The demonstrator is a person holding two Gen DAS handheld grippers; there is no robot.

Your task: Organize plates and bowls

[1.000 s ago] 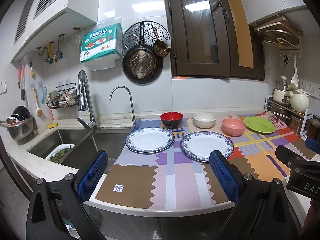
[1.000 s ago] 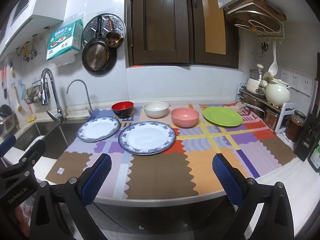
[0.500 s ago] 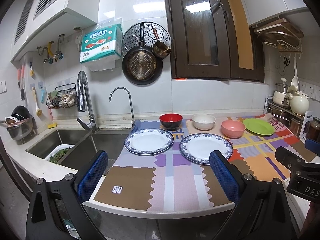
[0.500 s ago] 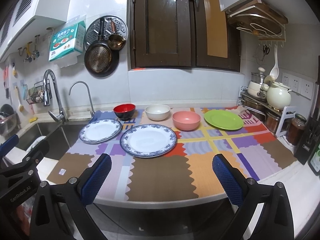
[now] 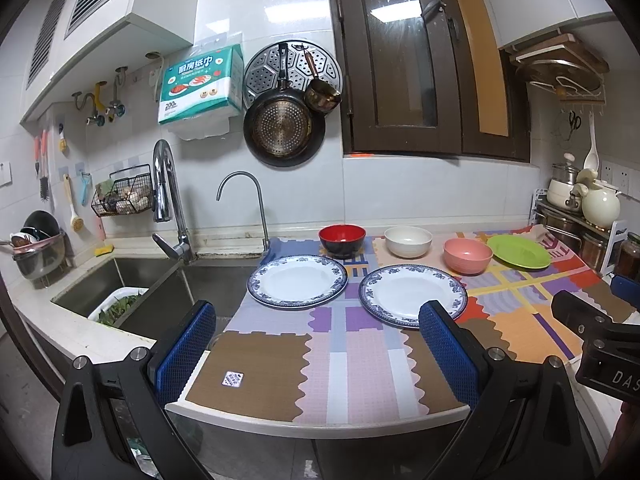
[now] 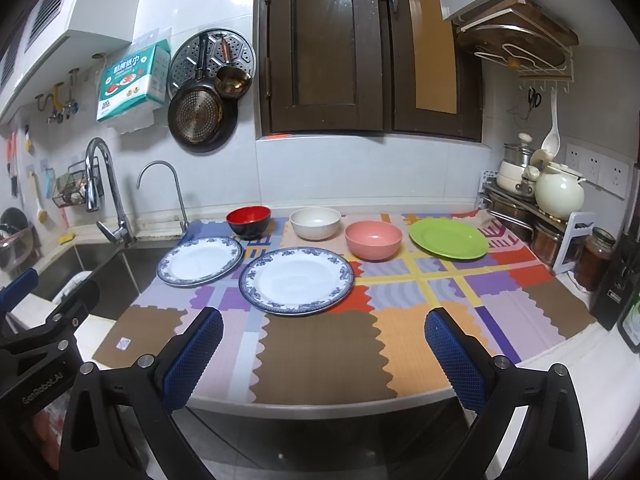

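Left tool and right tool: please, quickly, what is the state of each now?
Left tool: open, holding nothing, short of the counter edge.
Right tool: open, holding nothing.

Blue-rimmed plates point(image 6: 296, 280) point(image 5: 297, 280): glossy glazed ceramic. Green plate point(image 6: 448, 238), pink bowl point(image 6: 373, 239): matt, plastic-looking. Red bowl point(image 5: 342, 239): shiny lacquer look. Patchwork mat point(image 6: 420, 300): matt, woven texture. Faucet point(image 5: 168, 200), left of frame: polished metal. Gripper pads point(image 5: 182, 354): blue, rough dimpled rubber. Wall tiles point(image 5: 272, 12): glossy.
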